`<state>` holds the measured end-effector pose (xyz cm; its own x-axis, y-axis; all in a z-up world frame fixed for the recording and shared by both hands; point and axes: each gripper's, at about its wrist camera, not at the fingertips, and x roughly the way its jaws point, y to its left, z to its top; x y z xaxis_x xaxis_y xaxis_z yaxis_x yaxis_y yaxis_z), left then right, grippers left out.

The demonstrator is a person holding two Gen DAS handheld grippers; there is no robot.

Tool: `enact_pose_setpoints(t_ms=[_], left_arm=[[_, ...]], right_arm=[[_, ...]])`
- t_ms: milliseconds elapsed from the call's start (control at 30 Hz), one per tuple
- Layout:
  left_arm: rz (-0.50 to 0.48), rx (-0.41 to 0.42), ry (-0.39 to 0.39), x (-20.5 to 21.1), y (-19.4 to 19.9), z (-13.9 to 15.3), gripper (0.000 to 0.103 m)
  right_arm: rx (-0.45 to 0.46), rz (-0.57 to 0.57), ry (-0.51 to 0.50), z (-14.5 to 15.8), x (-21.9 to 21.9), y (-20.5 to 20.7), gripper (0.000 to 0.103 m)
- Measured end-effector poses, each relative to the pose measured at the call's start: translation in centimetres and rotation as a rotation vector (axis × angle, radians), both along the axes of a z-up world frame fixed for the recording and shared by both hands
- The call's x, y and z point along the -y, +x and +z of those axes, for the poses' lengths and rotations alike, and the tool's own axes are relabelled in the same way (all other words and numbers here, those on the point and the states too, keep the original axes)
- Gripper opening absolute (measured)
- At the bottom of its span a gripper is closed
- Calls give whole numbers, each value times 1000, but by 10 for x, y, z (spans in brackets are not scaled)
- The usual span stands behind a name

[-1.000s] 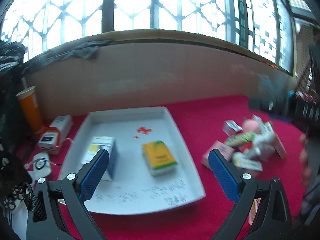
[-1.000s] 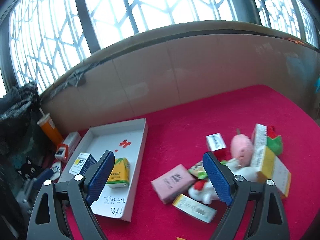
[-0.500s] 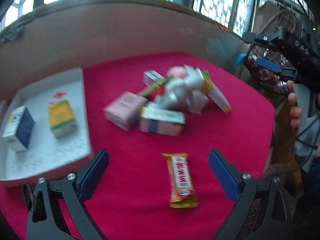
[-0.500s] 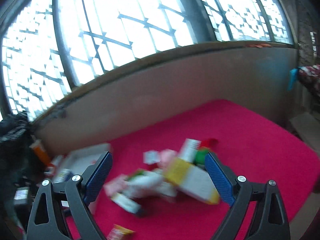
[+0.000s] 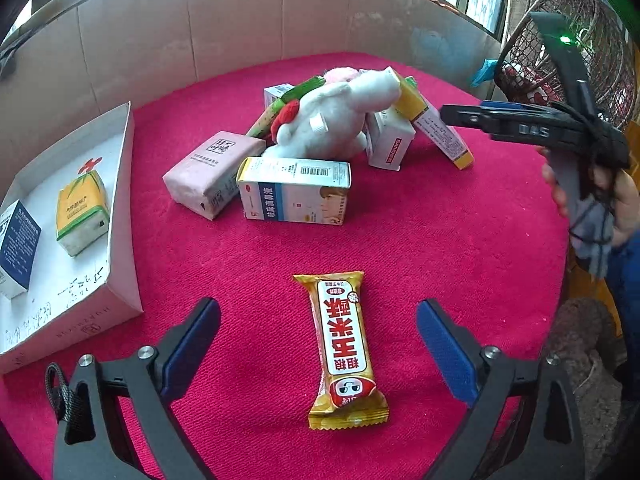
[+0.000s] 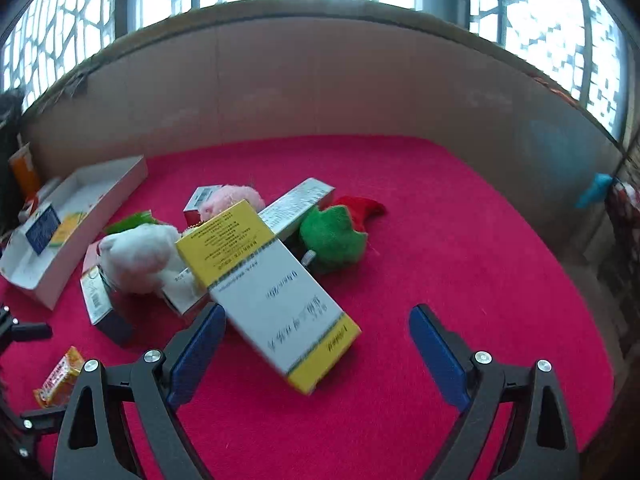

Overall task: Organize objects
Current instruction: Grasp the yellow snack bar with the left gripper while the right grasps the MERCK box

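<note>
Left wrist view: the left gripper (image 5: 318, 336) hovers with its jaws spread wide and empty, and a yellow snack bar (image 5: 344, 348) lies flat on the red tabletop (image 5: 460, 240) between the two blue pads, touching neither. Beyond the bar sits a pile near the middle of the tabletop: a white-and-blue carton (image 5: 294, 192) in front, a pink packet (image 5: 214, 172) touching its left end, and a white plush toy (image 5: 336, 120) lying over the boxes behind them. A yellow-and-white box (image 5: 432, 124) leans against the right side of the pile. At the left edge a white tray (image 5: 124, 220) holds a yellow-green carton (image 5: 82, 212) and a dark blue box (image 5: 18, 244), side by side and apart. The right gripper (image 5: 520, 124) appears at the right edge of this view, held in a hand (image 5: 620, 200). In the right wrist view, the right gripper (image 6: 318, 348) also has its jaws released wide, holding nothing; the lower end of the yellow-and-white box (image 6: 272, 292) sits between the pads, close to the left one, whether touching it cannot be told. Behind it lie a green plush piece (image 6: 332, 236) with a red part beside it and a pink plush (image 6: 232, 200), with the white plush toy (image 6: 140, 256) to the left.
</note>
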<state>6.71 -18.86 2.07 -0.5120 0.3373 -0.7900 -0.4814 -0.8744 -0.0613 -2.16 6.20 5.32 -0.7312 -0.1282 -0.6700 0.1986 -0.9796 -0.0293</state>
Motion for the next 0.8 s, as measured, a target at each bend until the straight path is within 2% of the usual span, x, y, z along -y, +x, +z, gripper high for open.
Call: enact_pose_setpoints(t_ms=[67,167,300,467,533,667,800], left_arm=[[8,12,13,1,-2,-1,90],[21,27,27,4,-4,-3,86],[12,35,32,1,-2,-4,83],[-5,39,11,-4,0,-6,73],[-3,38,19,-2,0,-5,70],[-1,34,29,-2,2,-4,59],[-9,24,19,-4,5,-3,51]], right_arm=[[18,72,6,-1,3,-9,96],[42,151,14,-6,8,-19,96],[84,183,11,-15,10,-31,96],[127,224,7,-26,20,-35,95],[135,244,-1,-27,23,-32,89],[154,279,-60,-23,23,-17,71],[156,311,-100,-18,27,0,68]])
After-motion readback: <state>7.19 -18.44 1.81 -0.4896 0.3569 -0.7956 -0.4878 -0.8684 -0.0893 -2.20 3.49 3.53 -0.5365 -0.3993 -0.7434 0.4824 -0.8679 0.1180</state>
